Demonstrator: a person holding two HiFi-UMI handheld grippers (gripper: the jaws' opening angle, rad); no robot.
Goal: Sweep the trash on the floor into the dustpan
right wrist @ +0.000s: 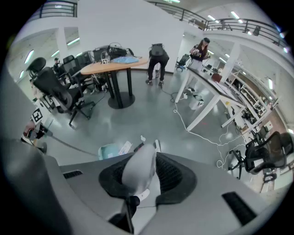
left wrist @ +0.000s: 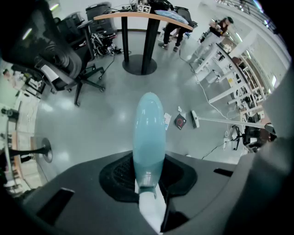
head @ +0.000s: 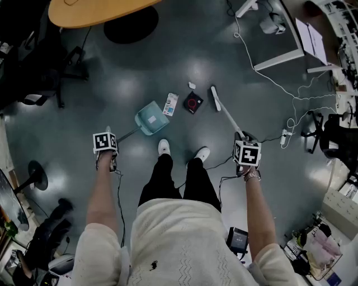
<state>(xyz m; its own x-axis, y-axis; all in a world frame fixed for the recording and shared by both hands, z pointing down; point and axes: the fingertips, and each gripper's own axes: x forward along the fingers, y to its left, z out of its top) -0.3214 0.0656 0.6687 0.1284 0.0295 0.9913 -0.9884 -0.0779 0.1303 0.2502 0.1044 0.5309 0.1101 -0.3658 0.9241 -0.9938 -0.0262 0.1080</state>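
Note:
A teal dustpan (head: 148, 118) rests on the grey floor ahead of my left shoe. Its long handle (left wrist: 148, 137) runs back into my left gripper (head: 106, 148), which is shut on it (left wrist: 149, 183). My right gripper (head: 246, 153) is shut on the grey broom handle (right wrist: 139, 167). The broom head (head: 214, 98) touches the floor to the right of the trash. Between dustpan and broom lie a white-and-blue packet (head: 170, 104), a black square wrapper with a red ring (head: 193, 103) and a small white scrap (head: 192, 85). The packet lies at the dustpan's mouth.
A round wooden table (head: 95, 10) on a black base stands at the far side. Office chairs (head: 39, 61) crowd the left. White desk legs (head: 279, 56), a trailing white cable (head: 279, 89), a power strip (head: 285, 137) and a dark chair (head: 335, 134) fill the right.

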